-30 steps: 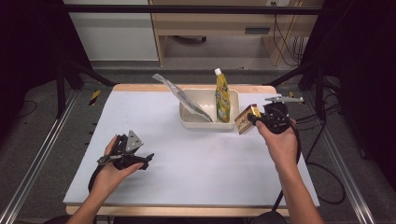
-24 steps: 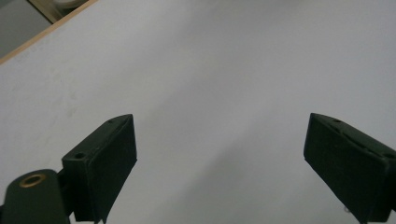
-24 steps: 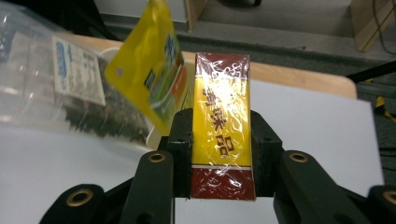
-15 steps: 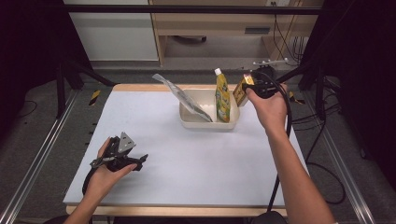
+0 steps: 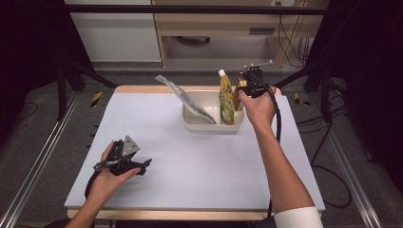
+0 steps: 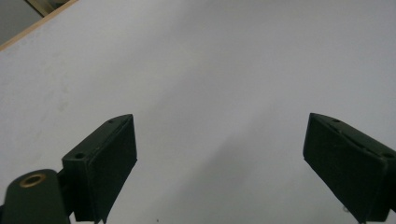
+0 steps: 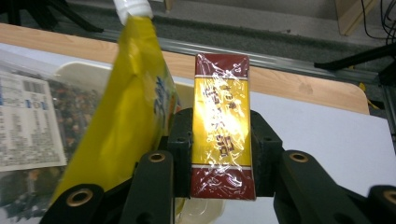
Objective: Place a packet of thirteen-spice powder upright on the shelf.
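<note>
Gripping the red-and-gold box (image 7: 223,126) squarely between both jaws, our right claw (image 5: 243,88) holds it upright at the tub's (image 5: 209,124) three o'clock rim for insertion beside the yellow pouch (image 5: 225,97); our left claw (image 5: 142,164) rests wide open, empty, on the table (image 5: 199,166).

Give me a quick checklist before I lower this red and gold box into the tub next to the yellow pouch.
1. Grip: right claw shut on the red and gold box, pads on both sides: ok.
2. Position: box at the right end of the white tub: ok.
3. Clearance: yellow pouch leans right beside the box, seems to be touching: not ok.
4. Free room in the tub beneath the box: cannot tell.
5. Clear packet leaning at the tub's left end, away from the box: ok.
6. Left claw open over bare table, out of the way: ok.
</note>
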`<state>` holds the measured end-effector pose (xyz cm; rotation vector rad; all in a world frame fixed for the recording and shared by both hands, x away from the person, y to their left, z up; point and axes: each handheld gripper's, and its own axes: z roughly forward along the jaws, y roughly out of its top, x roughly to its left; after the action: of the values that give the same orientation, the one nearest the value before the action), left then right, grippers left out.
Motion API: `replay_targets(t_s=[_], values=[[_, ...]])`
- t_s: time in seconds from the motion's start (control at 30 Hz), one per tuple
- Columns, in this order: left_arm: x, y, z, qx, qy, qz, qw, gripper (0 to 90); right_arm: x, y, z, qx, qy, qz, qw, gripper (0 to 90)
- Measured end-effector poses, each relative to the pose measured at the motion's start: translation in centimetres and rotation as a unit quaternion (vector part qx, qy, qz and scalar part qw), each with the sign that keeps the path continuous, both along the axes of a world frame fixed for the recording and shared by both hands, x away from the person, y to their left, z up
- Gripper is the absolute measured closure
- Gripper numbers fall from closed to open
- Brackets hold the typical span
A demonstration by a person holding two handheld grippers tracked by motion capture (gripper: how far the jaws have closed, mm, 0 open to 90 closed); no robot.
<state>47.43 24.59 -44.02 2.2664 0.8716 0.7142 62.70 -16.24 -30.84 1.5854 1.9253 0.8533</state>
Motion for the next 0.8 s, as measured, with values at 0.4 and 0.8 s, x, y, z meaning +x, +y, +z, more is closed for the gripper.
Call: replay_targets(t_s=[0.4, 0.8], values=[[-0.1, -0.3, -0.1, -0.002, 0.008, 0.003, 1.0000, 10.0, 1.0, 0.4, -2.5, -0.011, 0.022, -0.022, 0.9995, 67.7], [-0.2, -0.4, 0.0, 0.001, 0.006, -0.002, 1.0000, 10.3, 0.8, 0.9, -3.0, -0.022, 0.048, -0.042, 0.9977, 67.7]])
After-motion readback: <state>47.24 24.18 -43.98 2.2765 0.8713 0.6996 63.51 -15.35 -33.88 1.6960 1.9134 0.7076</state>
